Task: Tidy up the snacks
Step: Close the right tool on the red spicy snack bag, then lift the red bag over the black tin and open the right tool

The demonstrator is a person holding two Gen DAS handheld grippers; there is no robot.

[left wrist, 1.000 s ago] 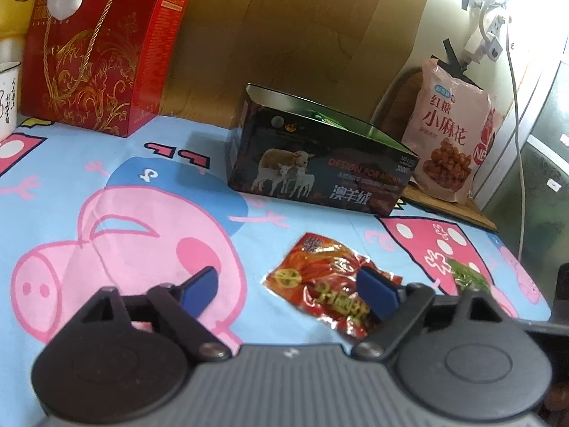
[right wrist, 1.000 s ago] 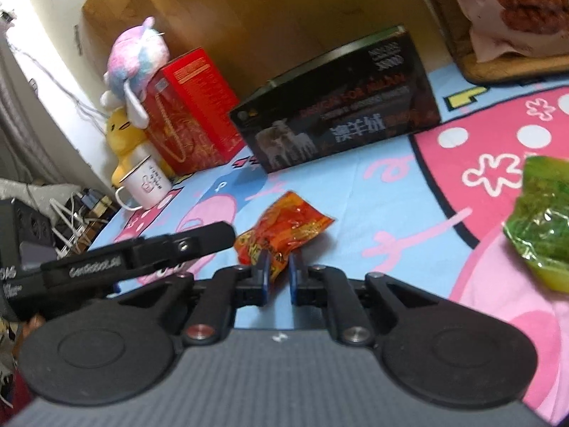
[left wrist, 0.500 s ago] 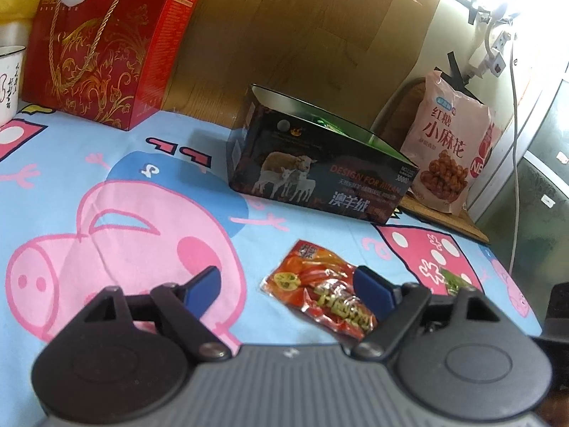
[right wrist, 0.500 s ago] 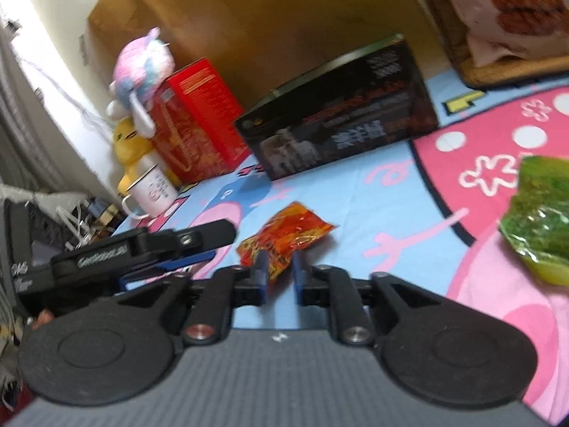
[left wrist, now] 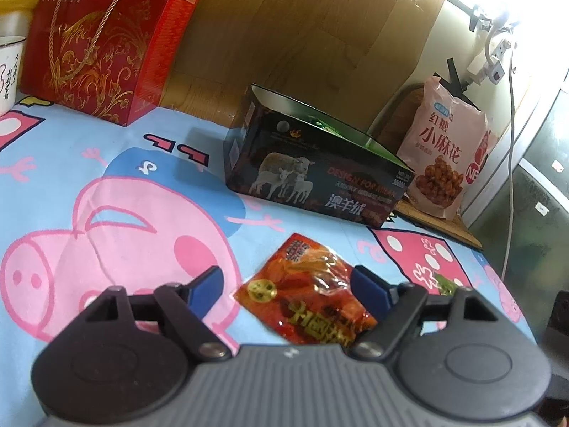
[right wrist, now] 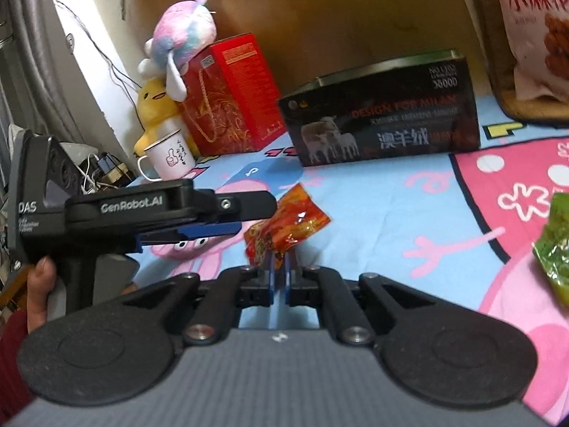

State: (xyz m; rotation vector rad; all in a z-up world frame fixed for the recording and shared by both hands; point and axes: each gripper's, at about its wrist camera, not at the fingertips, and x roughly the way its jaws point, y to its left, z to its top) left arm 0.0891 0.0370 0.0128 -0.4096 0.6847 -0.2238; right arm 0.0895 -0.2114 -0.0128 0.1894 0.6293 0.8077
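I see a crinkled red snack packet (left wrist: 308, 299) with gold print, lifted off the pig-print blue cloth (left wrist: 106, 192). My right gripper (right wrist: 280, 270), just closed, pinches its near edge, while my left gripper (left wrist: 288, 284) has narrowed slightly but stays spread around it.

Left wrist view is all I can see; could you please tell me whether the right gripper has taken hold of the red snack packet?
Observer: Yes, the right gripper is shut on the near edge of the red snack packet.
Operator: Thank you. How does my left gripper look from there?
Observer: A hand in a dark red sleeve grips its handle; the left gripper has its jaws wide around the packet, and they have just been closing.
Operator: What sits on the red gift box?
Observer: A pink and blue plush toy rests on the red gift box.
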